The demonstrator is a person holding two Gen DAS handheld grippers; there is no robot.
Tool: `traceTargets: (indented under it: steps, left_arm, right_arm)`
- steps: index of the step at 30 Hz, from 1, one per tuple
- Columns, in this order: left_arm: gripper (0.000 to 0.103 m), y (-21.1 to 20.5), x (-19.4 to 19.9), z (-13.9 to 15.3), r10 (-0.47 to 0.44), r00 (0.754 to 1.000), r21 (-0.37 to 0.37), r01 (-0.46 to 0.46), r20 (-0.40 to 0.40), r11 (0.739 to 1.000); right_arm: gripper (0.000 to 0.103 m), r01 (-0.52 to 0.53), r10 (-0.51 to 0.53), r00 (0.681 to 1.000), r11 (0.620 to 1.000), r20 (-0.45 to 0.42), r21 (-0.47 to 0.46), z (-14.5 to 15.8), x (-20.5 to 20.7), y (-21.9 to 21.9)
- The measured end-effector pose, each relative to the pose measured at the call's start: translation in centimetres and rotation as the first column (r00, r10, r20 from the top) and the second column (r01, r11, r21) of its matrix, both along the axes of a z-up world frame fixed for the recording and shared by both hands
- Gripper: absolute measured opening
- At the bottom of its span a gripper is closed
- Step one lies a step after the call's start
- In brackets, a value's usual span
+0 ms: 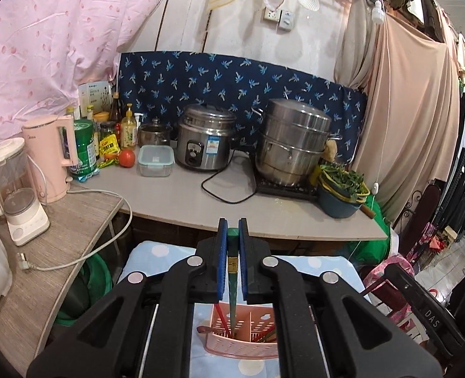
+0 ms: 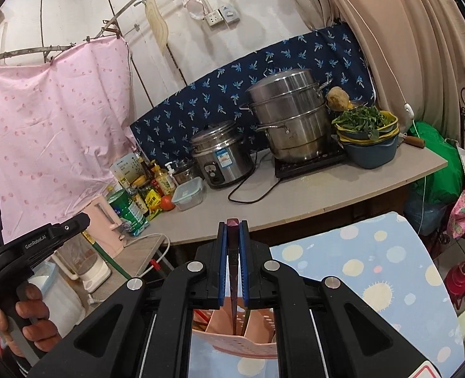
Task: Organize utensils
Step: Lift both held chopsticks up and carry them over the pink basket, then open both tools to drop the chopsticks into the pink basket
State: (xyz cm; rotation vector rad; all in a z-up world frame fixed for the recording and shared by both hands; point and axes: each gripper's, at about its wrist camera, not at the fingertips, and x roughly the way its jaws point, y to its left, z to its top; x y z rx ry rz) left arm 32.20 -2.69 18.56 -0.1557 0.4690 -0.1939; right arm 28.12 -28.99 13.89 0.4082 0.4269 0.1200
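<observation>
We hold a green chopstick (image 1: pixel 233 271) upright in our left gripper (image 1: pixel 233 236), a dark chopstick (image 2: pixel 233 271) in our right gripper (image 2: pixel 233 236); both jaws clamp narrow, tips pointing down into the pink basket (image 1: pixel 241 345).

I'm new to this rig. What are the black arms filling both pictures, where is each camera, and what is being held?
No robot here: a person holds a hand-held gripper in each hand, each carrying a forward-looking fisheye camera. In the left wrist view, the left gripper is shut on a green chopstick. In the right wrist view, the right gripper is shut on a dark red chopstick. Both chopsticks point down into a pink utensil basket standing on a dotted blue cloth. Behind is a counter with pots.
</observation>
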Motion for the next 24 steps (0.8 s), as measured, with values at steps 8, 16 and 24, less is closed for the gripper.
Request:
traceTargets:
  steps: [8, 16, 24]
  left_arm:
    - [0.007, -0.4, 1.1, -2.3, -0.005, 0.999, 0.006, 0.005, -0.047, 1.000]
    - [0.007, -0.5, 1.0, -3.6, -0.001, 0.997, 0.010, 0.002, -0.073, 1.000]
    - [0.028, -0.3, 0.3, -3.5, 0.019, 0.998, 0.009, -0.018, -0.060, 1.000]
  right_arm:
    - [0.007, -0.012, 0.012, 0.999, 1.000, -0.052, -0.011, -2.2, 1.0, 0.5]
    - [0.012, -0.007, 0.006, 0.997, 1.000, -0.071, -0.015, -3.1, 1.0, 0.5]
    - [0.014, -0.001, 0.000, 0.998, 1.000, -0.065, -0.018, -2.8, 0.3, 0.4]
